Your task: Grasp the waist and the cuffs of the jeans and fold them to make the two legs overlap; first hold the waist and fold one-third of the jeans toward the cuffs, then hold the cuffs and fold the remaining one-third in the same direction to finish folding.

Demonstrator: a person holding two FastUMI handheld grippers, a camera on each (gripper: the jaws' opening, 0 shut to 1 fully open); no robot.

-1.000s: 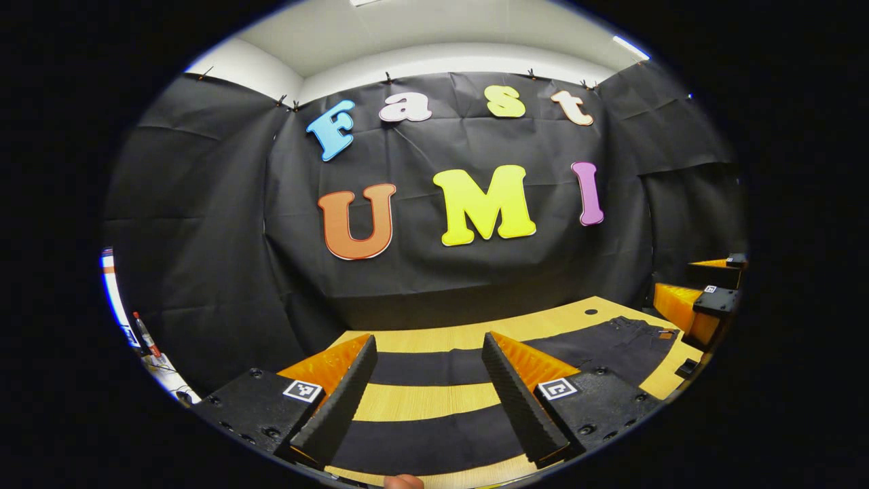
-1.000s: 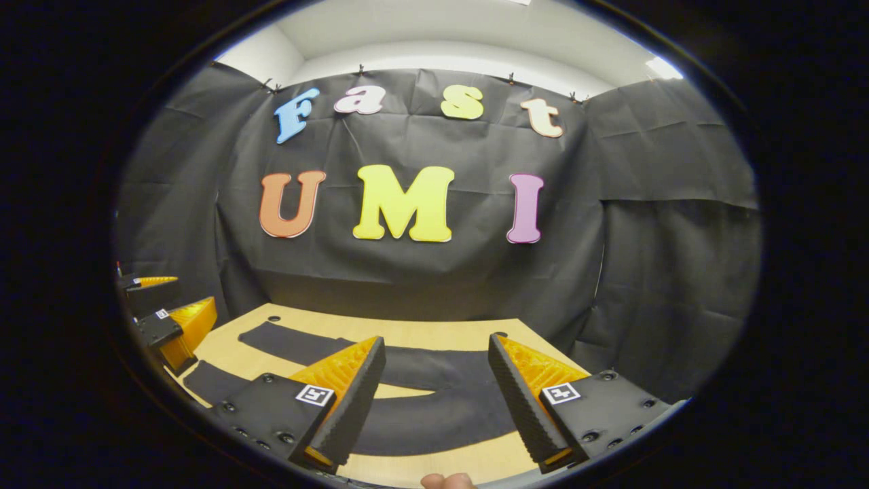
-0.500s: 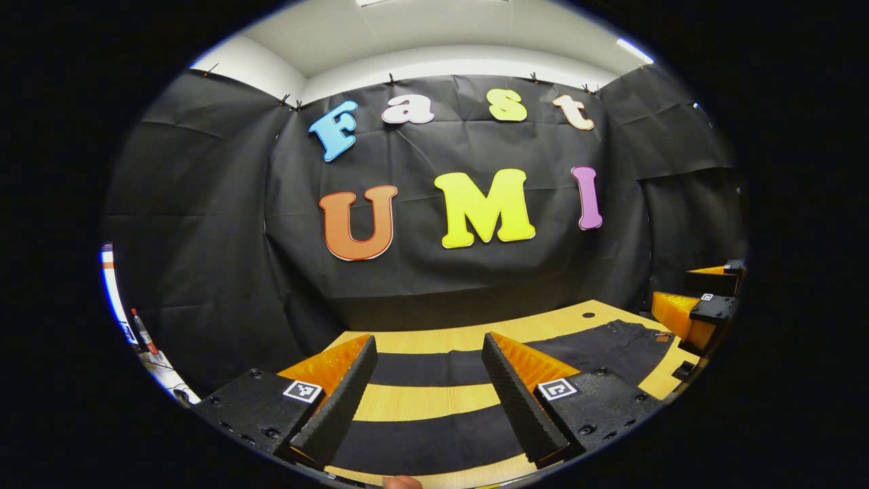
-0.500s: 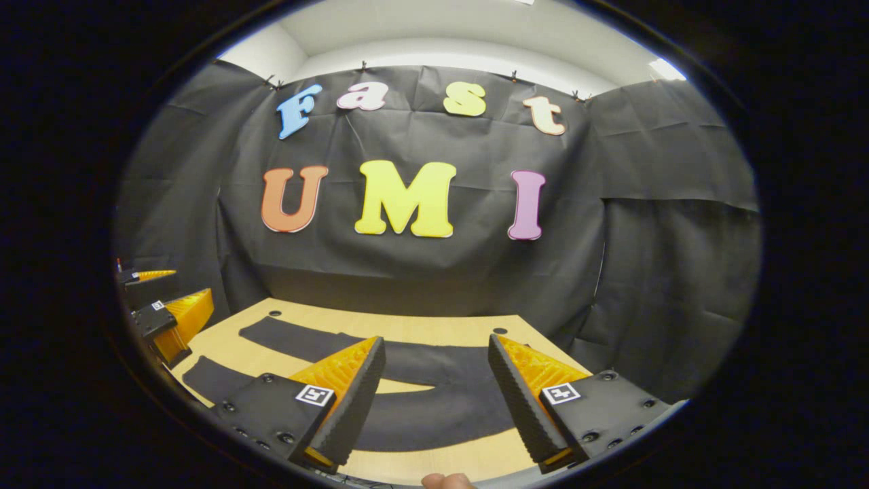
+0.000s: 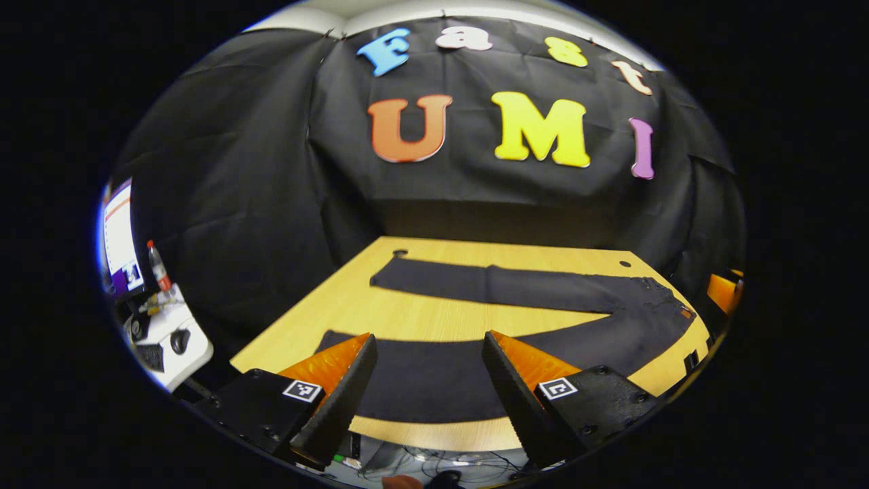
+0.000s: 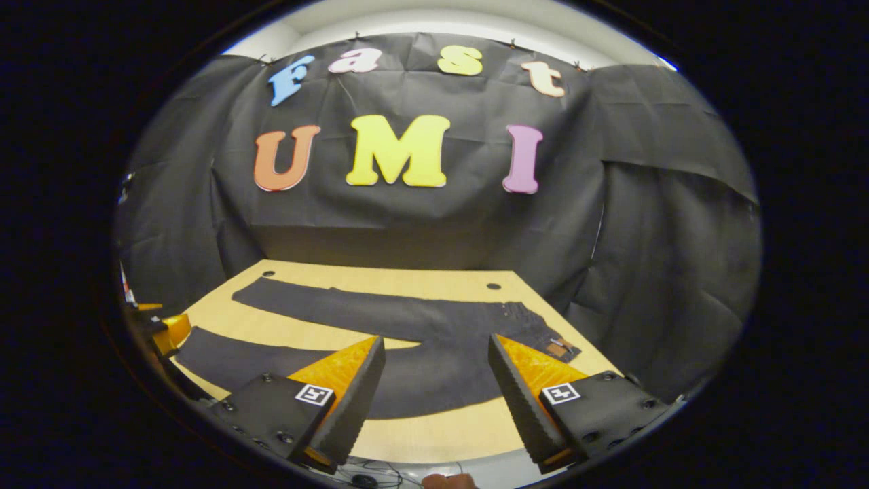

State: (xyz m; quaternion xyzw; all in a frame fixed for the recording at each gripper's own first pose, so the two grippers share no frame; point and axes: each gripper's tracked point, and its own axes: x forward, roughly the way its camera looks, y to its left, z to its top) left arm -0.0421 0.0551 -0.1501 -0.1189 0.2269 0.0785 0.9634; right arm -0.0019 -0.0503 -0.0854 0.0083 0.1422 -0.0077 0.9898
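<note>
Left gripper (image 5: 424, 380) fingers spread apart, nothing between them, held above the near edge of the wooden surface (image 5: 434, 316). Right gripper (image 6: 434, 384) same: fingers apart, empty, above the near edge. Jeans (image 5: 516, 319) lie flat on the surface, legs splayed apart, unfolded; waist (image 6: 543, 333) at the right end, cuffs to the left. Near leg partly hidden behind the fingers in both views. Waist detail small, hard to make out. Other gripper cut off at each view's rim
</note>
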